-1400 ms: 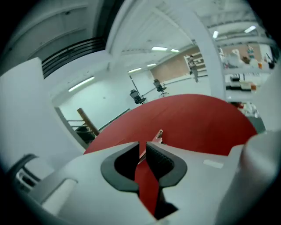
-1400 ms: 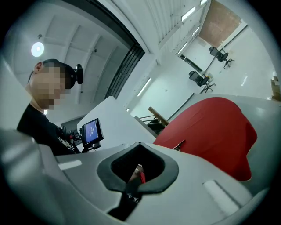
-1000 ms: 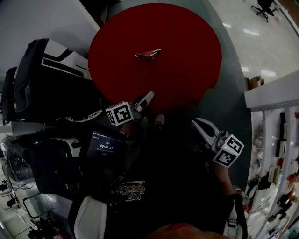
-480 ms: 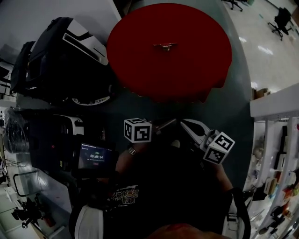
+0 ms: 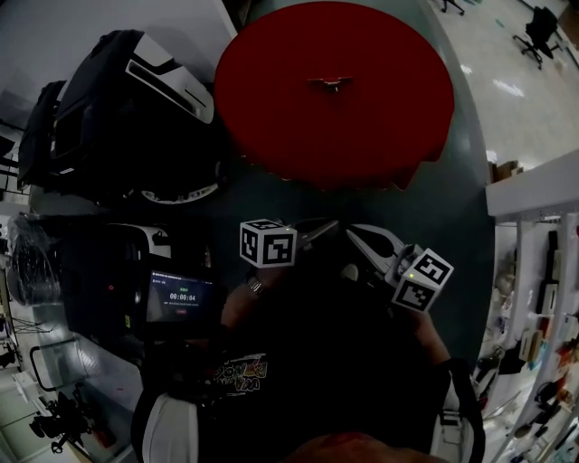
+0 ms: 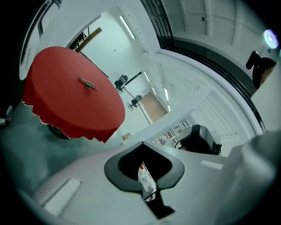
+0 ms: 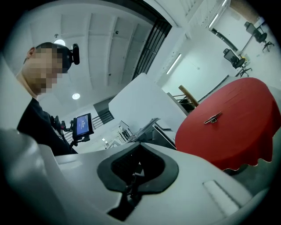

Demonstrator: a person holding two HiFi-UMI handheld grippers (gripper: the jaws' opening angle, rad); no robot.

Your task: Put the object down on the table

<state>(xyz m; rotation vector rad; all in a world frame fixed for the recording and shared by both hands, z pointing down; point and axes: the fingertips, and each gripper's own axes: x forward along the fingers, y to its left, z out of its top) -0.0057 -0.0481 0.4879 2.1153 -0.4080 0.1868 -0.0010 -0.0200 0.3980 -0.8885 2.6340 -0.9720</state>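
A small metal object (image 5: pixel 329 83) lies near the middle of the round red table (image 5: pixel 380 136), also seen in the left gripper view (image 6: pixel 88 83) and the right gripper view (image 7: pixel 213 117). Both grippers hang close to the person's body, well short of the table. My left gripper (image 5: pixel 326 229) with its marker cube is shut and empty; in its own view (image 6: pixel 143 171) only a thin slit shows between the pads. My right gripper (image 5: pixel 355 234) points toward the left one, its jaws together with nothing between them (image 7: pixel 134 176). The two gripper tips nearly meet.
Black and white equipment (image 5: pixel 136 108) stands left of the table. A small screen on a stand (image 5: pixel 181 298) is at the lower left. Shelves with small items (image 5: pixel 543 298) line the right side. An office chair (image 5: pixel 543 23) stands far off. Grey floor (image 5: pixel 452 217) surrounds the table.
Both grippers have drawn inward toward each other in front of the body; the left one moved right and down in the head view. The head view has shifted, the table now sitting further right.
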